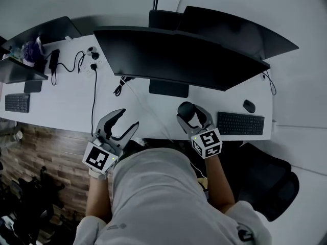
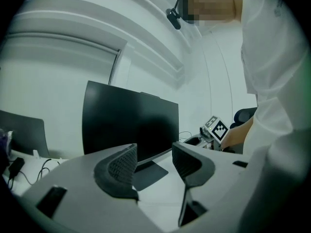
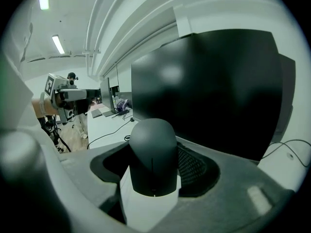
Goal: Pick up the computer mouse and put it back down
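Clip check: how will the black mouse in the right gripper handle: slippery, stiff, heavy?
The mouse looks like a rigid plastic shell, so it should keep its shape under the clamp. Its smooth, rounded back could slide, though the ribbed pad beside it probably helps. Likely light; no cable shows to drag.

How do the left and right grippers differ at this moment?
The left gripper is open and empty; the right gripper is shut on the dark computer mouse. The left gripper is left of the monitor stand, the right gripper right of it. Both carry a marker cube.
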Available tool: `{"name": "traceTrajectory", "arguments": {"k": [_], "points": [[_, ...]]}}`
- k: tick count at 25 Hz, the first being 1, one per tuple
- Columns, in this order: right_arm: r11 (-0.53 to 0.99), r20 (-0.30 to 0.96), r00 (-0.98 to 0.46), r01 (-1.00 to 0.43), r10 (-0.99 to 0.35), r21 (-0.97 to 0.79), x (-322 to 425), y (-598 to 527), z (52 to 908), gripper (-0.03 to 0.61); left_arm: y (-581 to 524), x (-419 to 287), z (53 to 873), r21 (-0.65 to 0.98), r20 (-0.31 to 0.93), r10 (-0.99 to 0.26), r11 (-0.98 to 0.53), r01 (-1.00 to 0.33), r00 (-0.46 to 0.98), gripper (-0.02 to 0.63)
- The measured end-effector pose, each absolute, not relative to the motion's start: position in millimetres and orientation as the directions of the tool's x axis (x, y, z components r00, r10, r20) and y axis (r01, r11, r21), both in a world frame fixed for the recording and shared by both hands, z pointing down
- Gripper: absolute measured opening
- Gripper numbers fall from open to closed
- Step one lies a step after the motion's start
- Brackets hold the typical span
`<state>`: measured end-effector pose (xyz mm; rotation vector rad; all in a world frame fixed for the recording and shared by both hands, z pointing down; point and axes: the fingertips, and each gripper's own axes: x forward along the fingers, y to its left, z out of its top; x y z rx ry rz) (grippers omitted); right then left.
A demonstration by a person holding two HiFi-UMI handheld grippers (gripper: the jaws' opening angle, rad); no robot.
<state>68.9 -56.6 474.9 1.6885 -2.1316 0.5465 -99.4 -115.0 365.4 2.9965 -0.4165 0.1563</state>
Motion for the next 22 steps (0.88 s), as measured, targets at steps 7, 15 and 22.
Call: {"name": "traceTrajectory", "arguments": {"k": [7, 15, 22], "points": [[0.244, 0.582, -0.24, -0.967, -0.777, -0.074, 52, -84, 519, 0.287, -124, -134, 380, 0.087, 0.153, -0.322, -0.937, -0.338, 0.934, 0.204], [0.27, 0.67, -0.25, -0.96, -0.699, -0.077, 41, -107, 572, 0.288, -130, -167, 397, 0.115, 0.198, -0.4, -0.897, -0.427, 0.895, 0.204], [0.294, 0.728, -0.26, -0.952, -0.634, -0.084, 26, -119, 615, 0.287, -130, -197, 423, 0.138, 0.298, -0.455, -0.849, -0.51, 0.839, 0.204]]}}
